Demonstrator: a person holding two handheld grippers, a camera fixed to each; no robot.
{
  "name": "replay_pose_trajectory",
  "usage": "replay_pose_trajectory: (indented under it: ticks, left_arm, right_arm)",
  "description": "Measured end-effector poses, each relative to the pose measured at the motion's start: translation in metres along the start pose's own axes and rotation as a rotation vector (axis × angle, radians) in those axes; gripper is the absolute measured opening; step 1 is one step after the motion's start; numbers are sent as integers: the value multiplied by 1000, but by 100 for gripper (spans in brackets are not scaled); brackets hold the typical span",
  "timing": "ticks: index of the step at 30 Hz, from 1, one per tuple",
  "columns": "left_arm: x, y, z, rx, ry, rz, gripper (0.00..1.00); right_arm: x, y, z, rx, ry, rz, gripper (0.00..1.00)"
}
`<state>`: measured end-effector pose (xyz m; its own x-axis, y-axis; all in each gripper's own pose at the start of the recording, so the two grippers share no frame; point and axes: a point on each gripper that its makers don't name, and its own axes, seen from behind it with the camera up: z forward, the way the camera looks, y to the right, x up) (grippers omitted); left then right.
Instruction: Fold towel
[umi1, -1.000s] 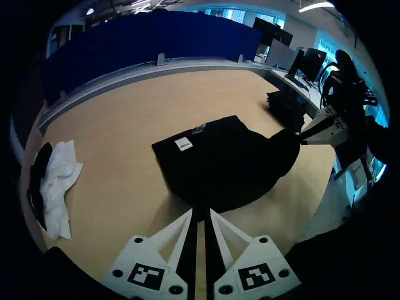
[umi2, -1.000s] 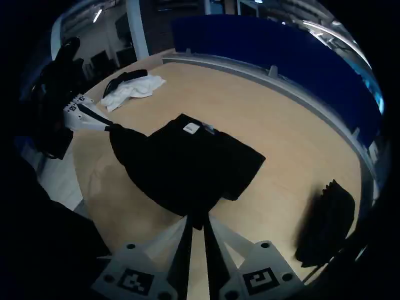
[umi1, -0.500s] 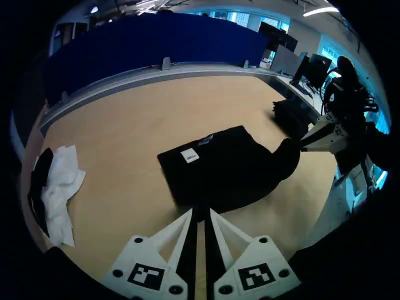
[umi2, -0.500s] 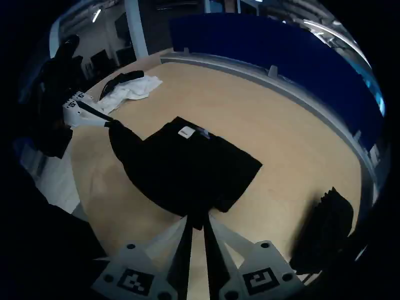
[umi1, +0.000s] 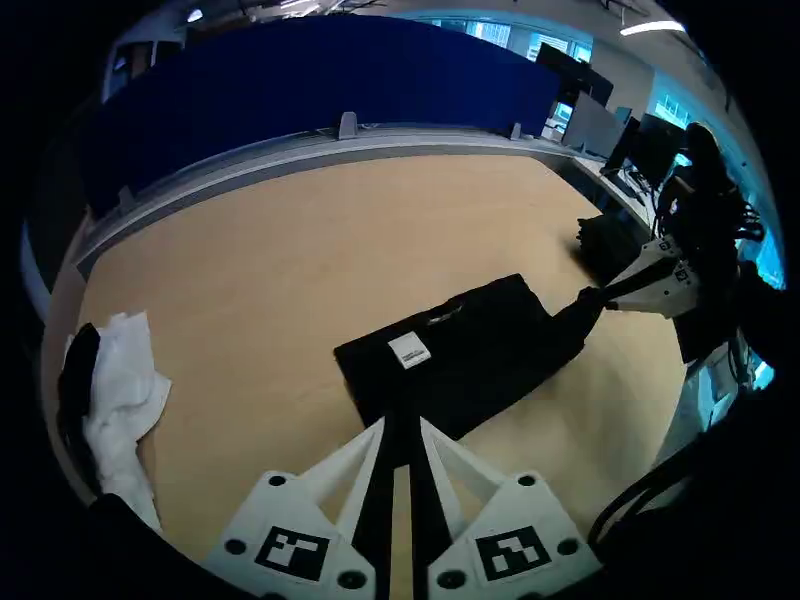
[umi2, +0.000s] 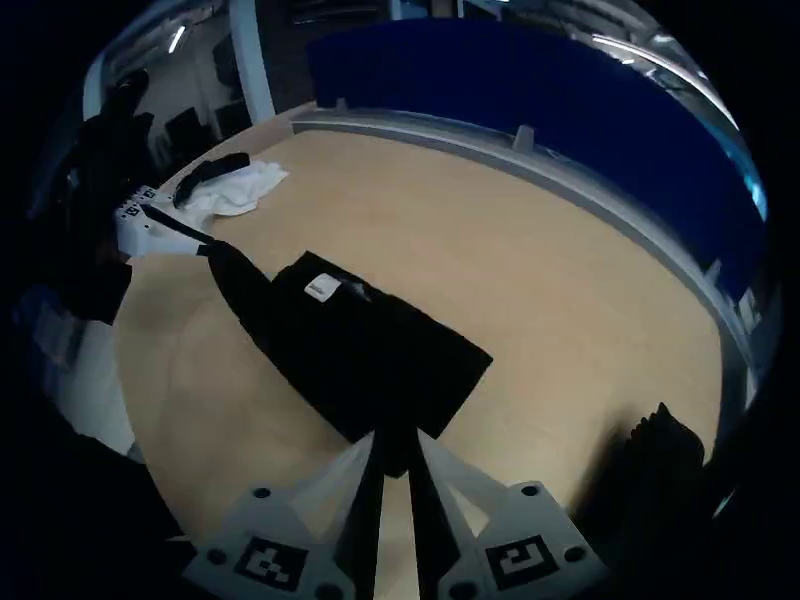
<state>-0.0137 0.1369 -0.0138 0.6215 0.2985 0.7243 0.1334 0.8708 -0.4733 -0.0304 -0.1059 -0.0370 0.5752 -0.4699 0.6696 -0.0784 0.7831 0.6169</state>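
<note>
A black towel with a small white label lies folded on the wooden table. My left gripper is shut on its near corner. Farther off in the left gripper view, the right gripper pinches the opposite corner, which is pulled up a little off the table. From the right gripper view the same black towel stretches between my right gripper, shut on one corner, and the left gripper at the far left, held by a person in dark clothing.
A white cloth on a dark one lies at the table's left edge; the white cloth shows far left in the right gripper view. A stack of black towels sits near the right edge. A blue partition bounds the far side.
Both grippers have pulled the towel's held edge back and lower toward the table's near edge. The towel now lies flatter and more stretched out between them.
</note>
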Motion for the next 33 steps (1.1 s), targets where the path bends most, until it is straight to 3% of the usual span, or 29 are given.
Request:
replay_pose_trajectory:
  ticks: [18,26,33]
  left_arm:
    - [-8,-16,57,4,-74,19,9]
    - [-4,-19,77,-12,-78,20,9]
    - [-6,-27,87,14,-76,63,11]
  right_arm:
    - [-5,24,50,5,-37,71,15]
    - [-7,34,67,-17,-50,88,16]
    - [-8,36,75,-33,-51,91,20]
